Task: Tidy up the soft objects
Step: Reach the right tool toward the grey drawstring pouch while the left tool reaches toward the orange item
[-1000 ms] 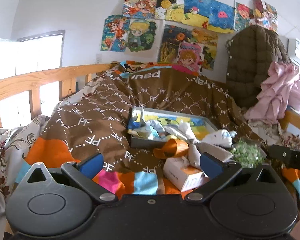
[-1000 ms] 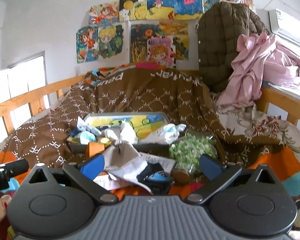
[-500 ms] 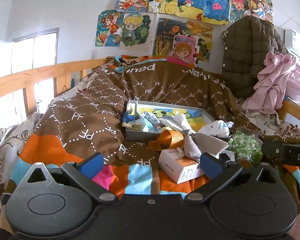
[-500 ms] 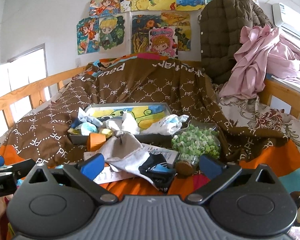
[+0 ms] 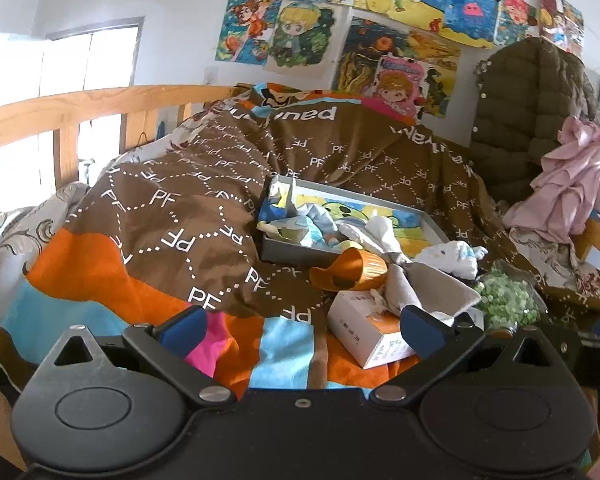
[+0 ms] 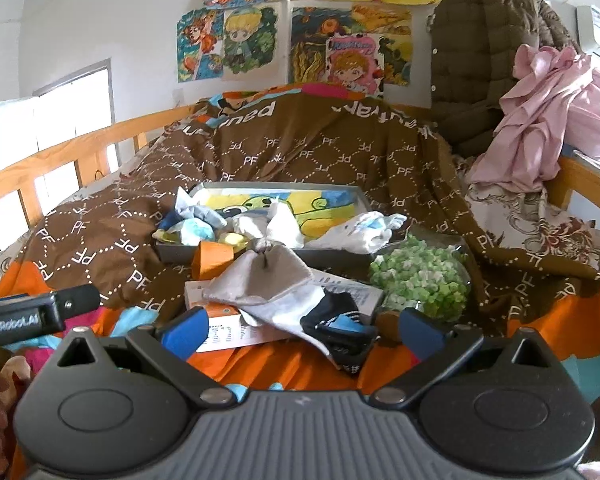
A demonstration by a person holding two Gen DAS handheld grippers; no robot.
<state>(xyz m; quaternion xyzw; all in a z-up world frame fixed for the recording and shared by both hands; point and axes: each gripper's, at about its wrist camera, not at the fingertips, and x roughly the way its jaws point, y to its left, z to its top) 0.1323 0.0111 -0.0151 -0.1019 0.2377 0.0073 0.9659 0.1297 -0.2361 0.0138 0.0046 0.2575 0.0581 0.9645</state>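
Lying limp across the small carton (image 6: 236, 320) on the bed, just in front of the tray (image 6: 340, 258), the grey sock (image 6: 268, 280) looks light and floppy; it should bunch under any pinch, so its raised fold near the middle seems the best hold. A dark sock with a blue stripe (image 6: 336, 326) sits just beside it. The right claw (image 6: 300, 330) hangs wide open and empty before both; the left claw (image 5: 302, 326) is equally spread, holding nothing.
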